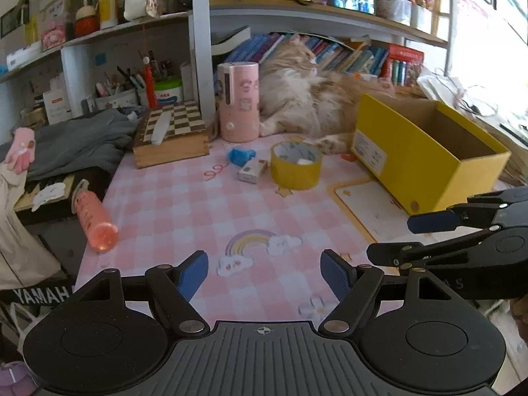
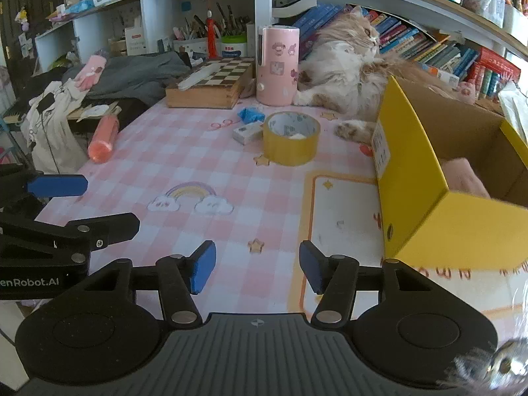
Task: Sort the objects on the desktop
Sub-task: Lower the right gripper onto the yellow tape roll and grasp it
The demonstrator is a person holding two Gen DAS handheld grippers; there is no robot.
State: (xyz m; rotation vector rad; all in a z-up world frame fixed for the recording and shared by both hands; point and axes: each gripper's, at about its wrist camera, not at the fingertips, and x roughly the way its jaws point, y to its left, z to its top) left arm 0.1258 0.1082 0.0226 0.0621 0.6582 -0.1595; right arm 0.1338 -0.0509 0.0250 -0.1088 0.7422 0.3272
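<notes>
On the pink checked desk mat lie a yellow tape roll [image 1: 296, 165] [image 2: 291, 137], a small white box [image 1: 251, 170] [image 2: 247, 131], a blue crumpled thing [image 1: 240, 155] [image 2: 250, 114] and an orange-pink bottle [image 1: 95, 222] [image 2: 104, 138] on its side at the left edge. An open yellow box [image 1: 425, 155] [image 2: 439, 178] stands at the right, with something pink inside [image 2: 465, 178]. My left gripper [image 1: 264, 275] is open and empty over the near mat. My right gripper [image 2: 257, 265] is open and empty beside the yellow box, and shows in the left wrist view [image 1: 401, 236].
A fluffy cat [image 1: 316, 99] [image 2: 349, 66] lies behind the tape and box. A pink cylinder [image 1: 238, 102] [image 2: 277, 66] and a wooden chessboard box [image 1: 171, 135] [image 2: 211, 82] stand at the back. Grey cloth [image 1: 79, 138] and cluttered shelves lie at the left and behind.
</notes>
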